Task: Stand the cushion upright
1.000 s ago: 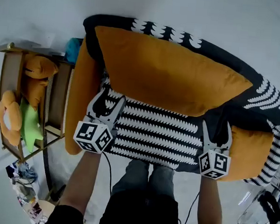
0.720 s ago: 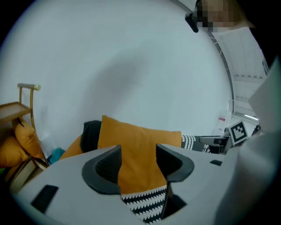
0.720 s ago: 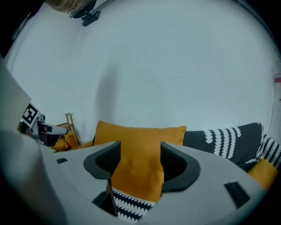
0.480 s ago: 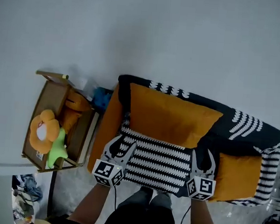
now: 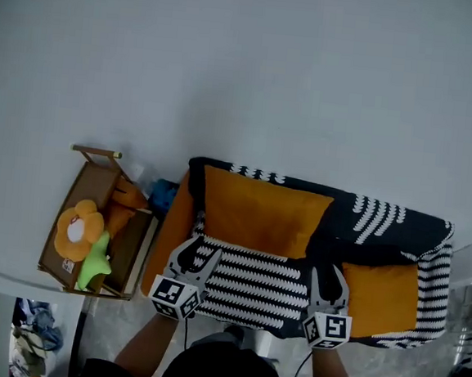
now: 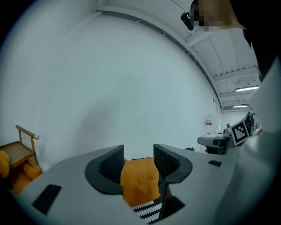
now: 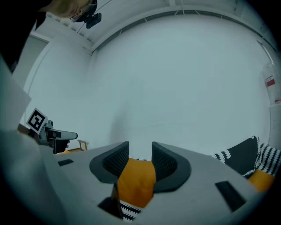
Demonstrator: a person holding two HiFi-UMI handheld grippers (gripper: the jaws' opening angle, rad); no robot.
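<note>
L gripper (image 6: 138,159) & R gripper (image 7: 140,159), jaws just closing, each pinch the cushion (image 6: 138,183) edge; raise both evenly, tip it vs sofa (image 5: 398,216) back w/o slack

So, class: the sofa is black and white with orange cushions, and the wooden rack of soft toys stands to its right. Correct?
No. The head view shows the wooden rack of soft toys to the left of the sofa, not its right. The sofa is black and white with orange cushions.

Even soft light; fisheye edges dark, curved.
</note>
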